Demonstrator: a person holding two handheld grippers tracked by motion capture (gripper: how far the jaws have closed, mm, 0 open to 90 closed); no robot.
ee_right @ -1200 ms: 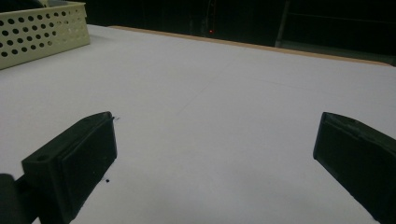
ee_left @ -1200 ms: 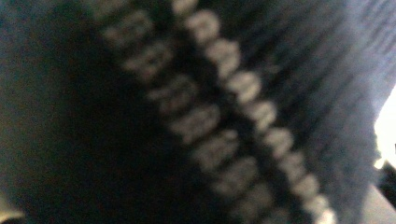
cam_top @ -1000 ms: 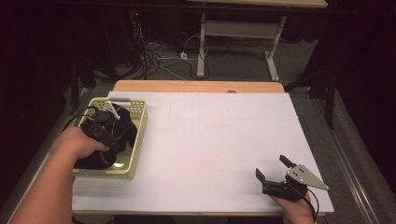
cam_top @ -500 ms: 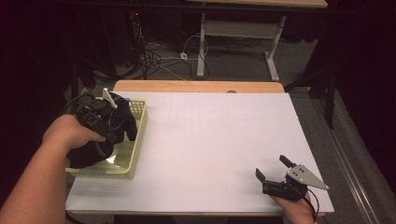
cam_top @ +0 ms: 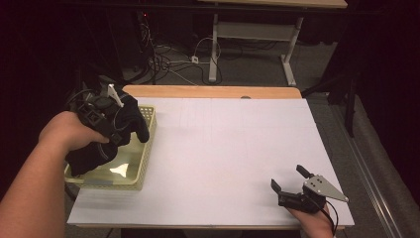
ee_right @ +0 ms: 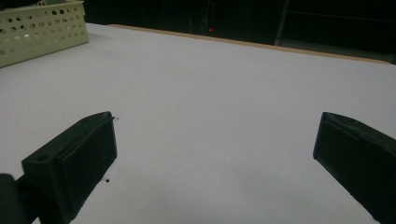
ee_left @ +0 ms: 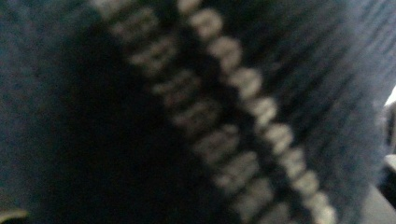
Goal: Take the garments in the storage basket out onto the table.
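Underneath everything we see a white table top [cam_top: 218, 158] with a pale wooden strip along its far edge, standing in a dim room where cables trail over the grey floor [cam_top: 237, 67] beyond it. At its left edge sits a pale yellow plastic basket [cam_top: 141, 166], rectangular, its walls punched with round holes. Above it our left gripper [cam_top: 111, 116] pinches a dark garment [cam_top: 94, 153], soft ribbed knit with a pale zip-like band, drooping into the basket. Our right gripper [cam_top: 289, 181] rests near the front right corner, jaws spread apart over bare table.
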